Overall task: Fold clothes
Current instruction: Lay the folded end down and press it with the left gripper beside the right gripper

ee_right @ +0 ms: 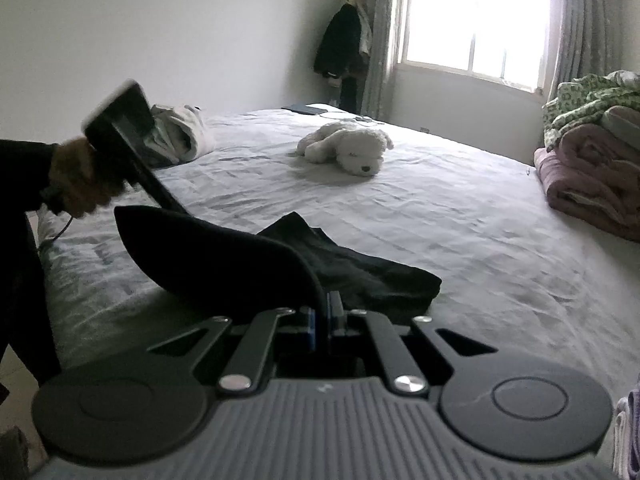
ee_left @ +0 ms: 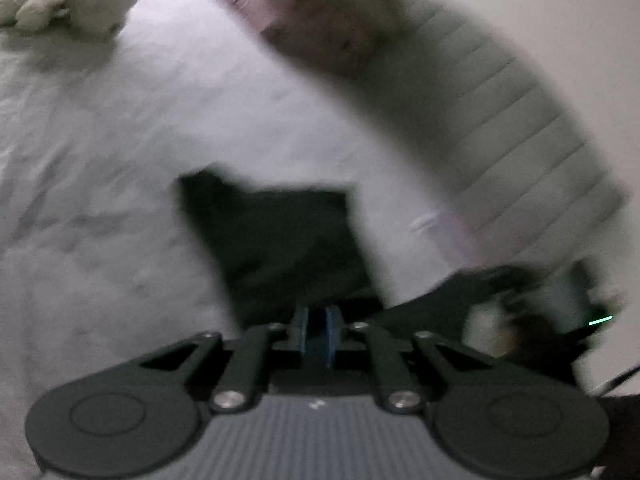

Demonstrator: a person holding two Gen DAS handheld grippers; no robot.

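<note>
A black garment (ee_right: 372,276) lies crumpled on the white bed sheet (ee_right: 460,220). One edge of it is lifted into a taut arc between both grippers. My right gripper (ee_right: 322,318) is shut on that edge at the near end, its blue pads pressed together. A hand holds my left gripper (ee_right: 178,208) at the far left end, where its fingers meet the cloth. In the blurred left wrist view, the left gripper (ee_left: 318,322) has its blue pads close together at the near border of the black garment (ee_left: 280,240).
A white plush dog (ee_right: 348,148) lies mid-bed. Folded blankets (ee_right: 592,176) are stacked at the right edge of the bed, and a pale heap of clothes (ee_right: 180,132) lies far left. A dark coat (ee_right: 340,44) hangs beside the window. A padded headboard (ee_left: 520,140) borders the bed.
</note>
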